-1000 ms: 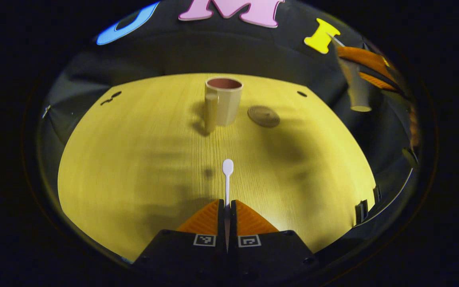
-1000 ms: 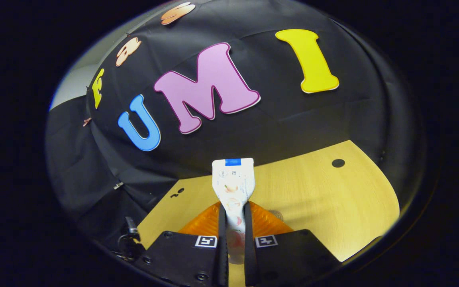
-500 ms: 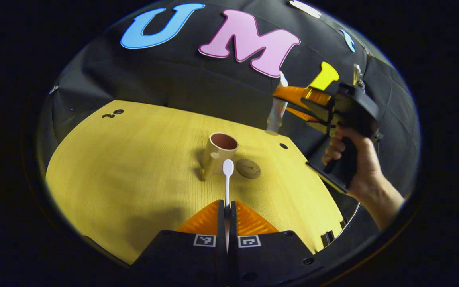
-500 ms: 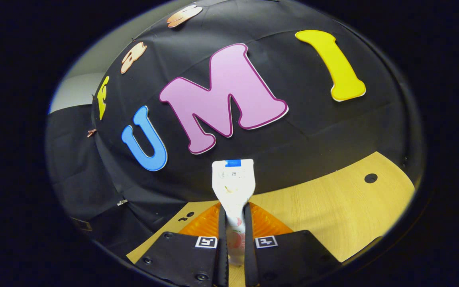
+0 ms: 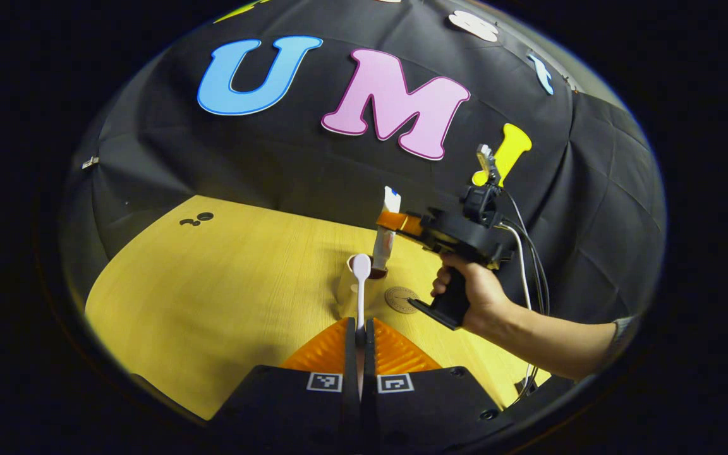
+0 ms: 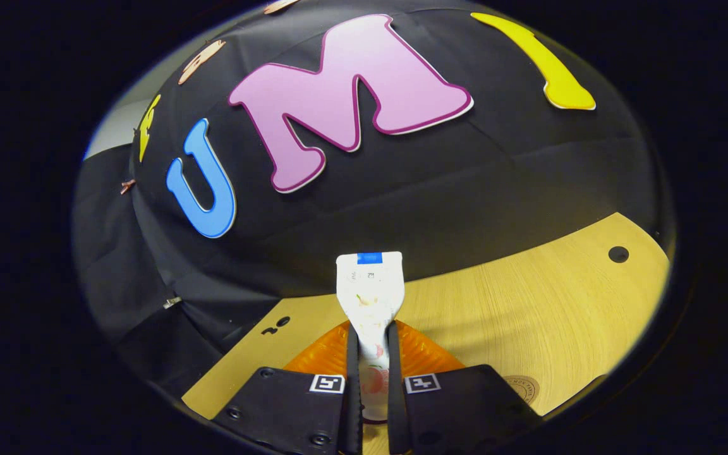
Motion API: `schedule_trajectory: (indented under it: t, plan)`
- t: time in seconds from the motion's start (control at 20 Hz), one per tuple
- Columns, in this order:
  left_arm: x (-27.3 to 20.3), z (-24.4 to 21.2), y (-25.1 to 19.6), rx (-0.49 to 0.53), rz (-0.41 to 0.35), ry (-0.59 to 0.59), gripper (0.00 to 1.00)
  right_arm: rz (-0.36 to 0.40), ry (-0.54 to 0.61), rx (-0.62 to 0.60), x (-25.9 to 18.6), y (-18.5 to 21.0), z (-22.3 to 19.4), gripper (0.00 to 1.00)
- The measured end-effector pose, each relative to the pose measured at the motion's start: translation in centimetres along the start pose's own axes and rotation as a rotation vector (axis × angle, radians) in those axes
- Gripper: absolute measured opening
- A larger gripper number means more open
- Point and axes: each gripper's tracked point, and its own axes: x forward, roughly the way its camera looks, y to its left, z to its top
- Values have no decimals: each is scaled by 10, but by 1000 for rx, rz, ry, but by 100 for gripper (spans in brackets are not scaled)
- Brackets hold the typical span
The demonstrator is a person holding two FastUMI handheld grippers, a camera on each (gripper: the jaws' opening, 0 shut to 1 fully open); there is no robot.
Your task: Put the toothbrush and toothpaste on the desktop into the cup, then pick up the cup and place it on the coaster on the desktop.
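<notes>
1. Toothbrush (image 5: 361,278), slim and white with an oval head, sticks straight out toward 12 o'clock from the left gripper (image 5: 359,328); both orange fingers pinch its handle; its head overlaps the cup (image 5: 351,287) in the left gripper view.
2. Cup is beige and stands on the wooden desktop (image 5: 225,284); the round brown coaster (image 5: 400,298) lies just beside it at 3 o'clock.
3. Toothpaste (image 6: 370,297), a white tube with a blue mark at its flat end and small print too fine to read, is clamped upright between the right gripper's (image 6: 370,354) fingers; its lower end hangs at the cup's mouth.
4. A hand (image 5: 474,297) grips the black handle, forearm reaching in from 4 o'clock.
</notes>
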Motion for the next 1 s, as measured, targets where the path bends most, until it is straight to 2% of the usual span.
schedule_trajectory:
  t: [0.1,0.15,0.2,0.35,0.4,0.55,0.6,0.65,0.75,0.8,0.9,0.95,1.0]
  plan:
    - [-2,4,0,8,7,7,6,-18,25,18,8,-3,-12,19]
    - [-6,6,-1,4,7,10,6,-26,37,23,11,-5,-18,7]
    - [-6,13,0,-7,16,9,6,-29,57,21,11,-4,-25,20]
    - [-6,25,6,-27,22,-1,6,-4,100,5,6,5,-38,23]
    - [-6,30,7,-26,27,-2,6,-4,122,2,3,5,-43,27]
    - [-10,35,5,-20,30,-9,6,-10,170,-27,-10,7,-55,29]
    - [-10,39,5,-21,30,-13,6,-13,188,-43,-14,6,-59,15]
    - [-9,40,4,-23,29,-12,6,-11,208,-57,-18,7,-66,32]
    - [-11,41,4,-26,32,-16,6,-3,242,-69,-26,8,-75,33]
    - [-11,43,4,-27,33,-20,6,8,250,-68,-30,11,-76,19]
    - [-9,47,3,-24,29,-32,6,16,256,-68,-37,14,-74,24]
    - [-4,50,2,-21,28,-40,6,14,259,-67,-41,15,-73,42]
    - [-1,56,2,-21,26,-50,6,11,264,-63,-46,14,-72,47]
